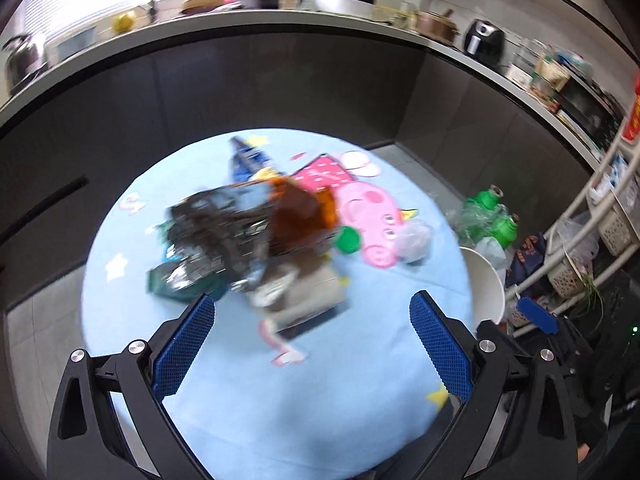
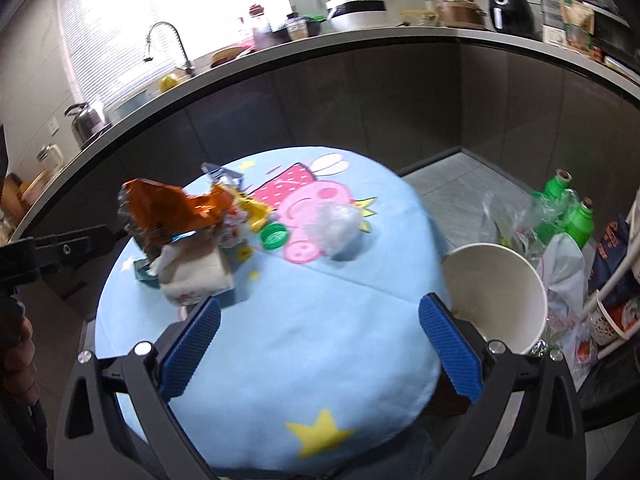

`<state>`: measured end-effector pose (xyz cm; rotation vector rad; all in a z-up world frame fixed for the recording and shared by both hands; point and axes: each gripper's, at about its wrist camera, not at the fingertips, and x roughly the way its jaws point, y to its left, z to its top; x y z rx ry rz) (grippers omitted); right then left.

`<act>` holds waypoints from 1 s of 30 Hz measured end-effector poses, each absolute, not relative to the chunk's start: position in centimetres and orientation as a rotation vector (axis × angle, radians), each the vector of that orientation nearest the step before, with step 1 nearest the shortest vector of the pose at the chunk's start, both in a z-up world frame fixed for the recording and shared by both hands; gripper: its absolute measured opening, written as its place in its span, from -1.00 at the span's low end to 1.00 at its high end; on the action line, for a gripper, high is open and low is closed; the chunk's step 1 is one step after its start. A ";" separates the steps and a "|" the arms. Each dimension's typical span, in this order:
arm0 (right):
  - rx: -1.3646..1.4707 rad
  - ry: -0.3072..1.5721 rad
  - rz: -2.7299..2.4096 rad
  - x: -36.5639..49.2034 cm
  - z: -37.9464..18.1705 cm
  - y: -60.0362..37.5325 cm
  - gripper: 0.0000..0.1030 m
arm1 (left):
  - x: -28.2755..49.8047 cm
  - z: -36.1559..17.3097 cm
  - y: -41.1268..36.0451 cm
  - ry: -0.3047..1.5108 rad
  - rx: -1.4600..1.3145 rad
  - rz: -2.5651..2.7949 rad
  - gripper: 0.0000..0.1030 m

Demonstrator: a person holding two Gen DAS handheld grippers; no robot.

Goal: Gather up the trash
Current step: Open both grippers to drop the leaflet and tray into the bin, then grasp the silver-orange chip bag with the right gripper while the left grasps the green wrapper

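A heap of trash lies on the round table's light blue cartoon cloth [image 1: 320, 400]: an orange wrapper [image 1: 304, 216], dark foil wrappers [image 1: 216, 232], a crumpled tissue [image 1: 296, 288], a green bottle cap [image 1: 347, 240] and a ball of clear plastic [image 1: 414, 240]. My left gripper [image 1: 312, 300] is open just in front of the heap, with nothing between its fingers. My right gripper [image 2: 320, 340] is open over the near part of the cloth [image 2: 320, 360], short of the tissue [image 2: 196, 276], the orange wrapper [image 2: 168, 208], the cap [image 2: 274, 236] and the plastic ball [image 2: 334, 224]. A white paper bucket [image 2: 492, 288] stands at the table's right edge.
Green bottles [image 2: 576, 220] and plastic bags [image 2: 564, 264] crowd the floor to the right, beside a white rack with baskets [image 1: 592, 216]. A dark kitchen counter [image 2: 360, 92] curves behind the table. A hand [image 2: 20, 356] holds the left gripper's black body [image 2: 60, 252] at the left.
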<state>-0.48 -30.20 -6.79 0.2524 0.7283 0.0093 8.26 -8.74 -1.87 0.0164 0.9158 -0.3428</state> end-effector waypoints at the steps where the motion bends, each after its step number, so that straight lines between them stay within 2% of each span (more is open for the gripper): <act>1: 0.244 0.732 0.023 -0.2 -6.7 -29.5 0.93 | 8.2 -2.1 -7.3 0.919 -0.003 -0.323 0.83; 11: 0.108 0.743 0.198 4.2 -4.9 -21.4 0.93 | 7.7 -3.4 2.4 0.940 -0.131 -0.212 0.83; 21: -0.167 0.704 0.310 12.7 -3.2 -14.9 0.93 | 8.2 -4.0 4.2 0.955 -0.177 -0.209 0.83; 22: -0.162 0.712 0.313 13.3 -3.3 -14.8 0.85 | 8.2 -4.0 4.2 0.955 -0.178 -0.211 0.83; 24: -0.140 0.735 0.310 14.3 -3.5 -14.8 0.28 | 8.3 -4.1 4.3 0.954 -0.182 -0.216 0.83; 25: -0.124 0.748 0.302 14.6 -3.6 -15.0 -0.29 | 8.5 -4.2 4.3 0.954 -0.185 -0.221 0.83; 27: -0.087 0.739 0.306 14.6 -3.1 -15.5 -0.48 | 8.6 -4.4 4.2 0.956 -0.188 -0.233 0.83; 28: -0.076 0.728 0.307 14.4 -2.7 -15.7 -0.65 | 8.7 -4.6 4.2 0.958 -0.189 -0.240 0.83; 30: -0.054 0.677 0.299 13.5 -1.5 -16.4 -0.68 | 9.0 -5.0 3.9 0.966 -0.193 -0.259 0.83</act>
